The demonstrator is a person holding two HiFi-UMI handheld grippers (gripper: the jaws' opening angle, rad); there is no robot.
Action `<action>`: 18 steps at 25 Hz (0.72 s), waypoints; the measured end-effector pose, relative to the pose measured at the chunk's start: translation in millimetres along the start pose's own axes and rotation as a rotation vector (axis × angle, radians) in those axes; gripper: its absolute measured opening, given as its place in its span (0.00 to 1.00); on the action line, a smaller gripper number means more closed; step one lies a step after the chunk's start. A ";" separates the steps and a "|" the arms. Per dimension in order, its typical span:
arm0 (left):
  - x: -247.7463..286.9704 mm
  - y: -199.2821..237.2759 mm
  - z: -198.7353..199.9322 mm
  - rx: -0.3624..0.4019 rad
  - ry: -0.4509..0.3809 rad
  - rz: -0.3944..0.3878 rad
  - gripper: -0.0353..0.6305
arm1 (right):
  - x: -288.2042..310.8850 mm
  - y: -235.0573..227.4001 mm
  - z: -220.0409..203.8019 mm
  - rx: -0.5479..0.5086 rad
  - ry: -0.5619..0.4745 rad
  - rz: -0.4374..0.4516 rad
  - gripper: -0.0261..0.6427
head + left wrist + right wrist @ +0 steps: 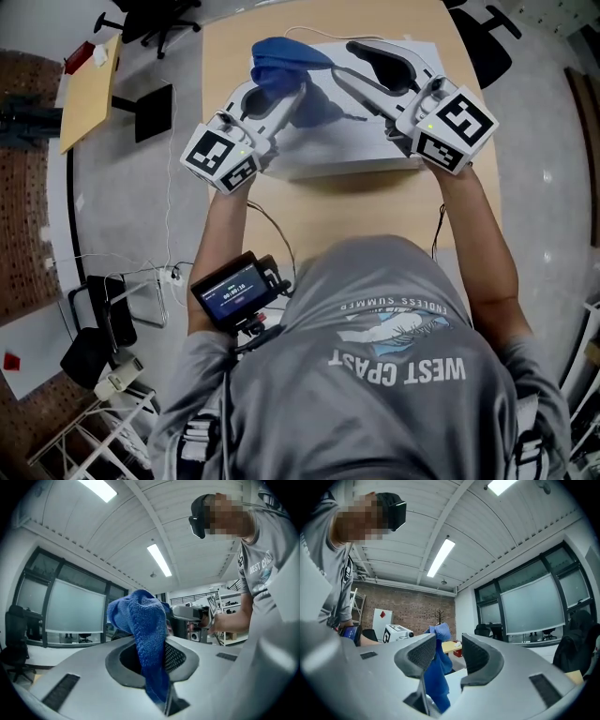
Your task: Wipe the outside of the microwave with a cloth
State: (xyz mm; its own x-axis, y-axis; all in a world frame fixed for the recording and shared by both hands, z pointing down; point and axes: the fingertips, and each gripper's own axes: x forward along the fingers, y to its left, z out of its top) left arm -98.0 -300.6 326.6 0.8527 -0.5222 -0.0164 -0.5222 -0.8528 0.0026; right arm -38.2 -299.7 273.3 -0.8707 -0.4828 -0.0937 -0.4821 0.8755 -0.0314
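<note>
The white microwave point(361, 145) stands on a wooden table point(375, 208), seen from above in the head view. A blue cloth point(279, 62) is bunched over its top left part. My left gripper point(284, 82) is shut on this cloth; in the left gripper view the cloth point(146, 634) is pinched between the pads of the gripper point(152, 663) and bulges upward beyond them. My right gripper point(343, 62) hovers level over the microwave's top, just right of the cloth, open. In the right gripper view the cloth point(437, 670) hangs beside the left pad of the wide-apart gripper point(445, 657), unpressed.
A screen device point(234, 291) is strapped to the person's left forearm. A second desk point(89, 89) and black office chairs point(159, 19) stand on the grey floor at the back left. Cables and a stool lie at the lower left.
</note>
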 end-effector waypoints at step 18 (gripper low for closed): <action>-90.1 92.3 -74.8 0.112 0.215 0.385 0.17 | -75.6 -31.9 -48.9 0.069 0.119 -0.220 0.30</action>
State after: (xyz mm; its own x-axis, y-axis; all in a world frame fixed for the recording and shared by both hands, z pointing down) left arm -221.9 -332.7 403.2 0.5740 -0.8006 0.1723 -0.7901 -0.5967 -0.1406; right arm 38.3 -292.0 330.0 -0.7529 -0.6569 0.0401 -0.6569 0.7465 -0.1062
